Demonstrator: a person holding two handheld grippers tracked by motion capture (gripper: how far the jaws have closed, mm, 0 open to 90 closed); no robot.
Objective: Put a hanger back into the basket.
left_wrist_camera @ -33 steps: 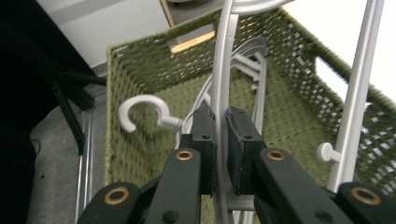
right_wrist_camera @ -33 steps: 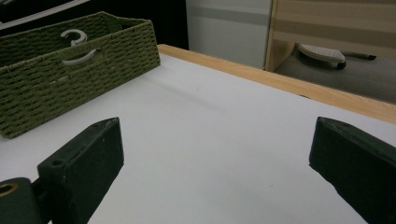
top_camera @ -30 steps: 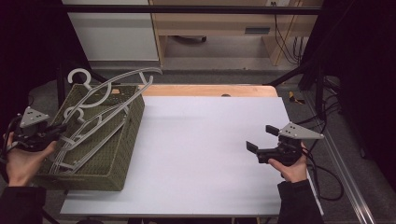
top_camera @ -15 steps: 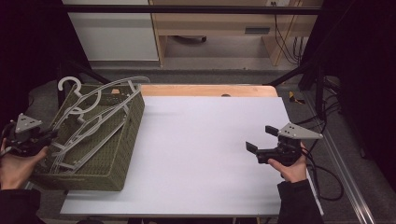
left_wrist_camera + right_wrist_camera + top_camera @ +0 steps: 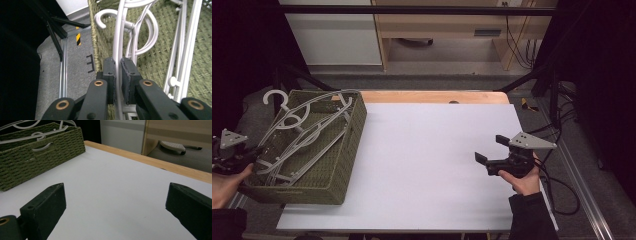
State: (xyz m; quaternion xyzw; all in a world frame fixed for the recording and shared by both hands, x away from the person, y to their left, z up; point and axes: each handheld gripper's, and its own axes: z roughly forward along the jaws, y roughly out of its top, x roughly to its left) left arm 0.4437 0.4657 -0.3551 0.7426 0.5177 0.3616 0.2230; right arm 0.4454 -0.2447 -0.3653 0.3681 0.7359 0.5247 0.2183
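A green woven basket [image 5: 347, 150] stands on the left end of the white table [image 5: 432, 150] with several white plastic hangers [image 5: 307, 131] lying across it, their hooks over its far left corner. My left gripper [image 5: 252, 155] is at the basket's left rim, shut on the bar of one white hanger [image 5: 117, 52]; the hanger's hook [image 5: 110, 17] curls just beyond the pads. My right gripper [image 5: 492, 152] hovers over the table's right side with its jaws wide apart and nothing between them; in its own view the gripper [image 5: 115, 205] faces the basket [image 5: 42, 152].
A wooden strip [image 5: 437, 96] runs along the table's far edge. Beyond it stand a white cabinet [image 5: 332, 35] and a wooden shelf unit [image 5: 447, 30]. Black frame struts [image 5: 537, 70] rise at the right. Cables [image 5: 557, 185] trail near the right hand.
My left gripper has drawn leftward and a little down with the hanger in its jaws, and the hangers have slid left across the basket. The right gripper has kept still.
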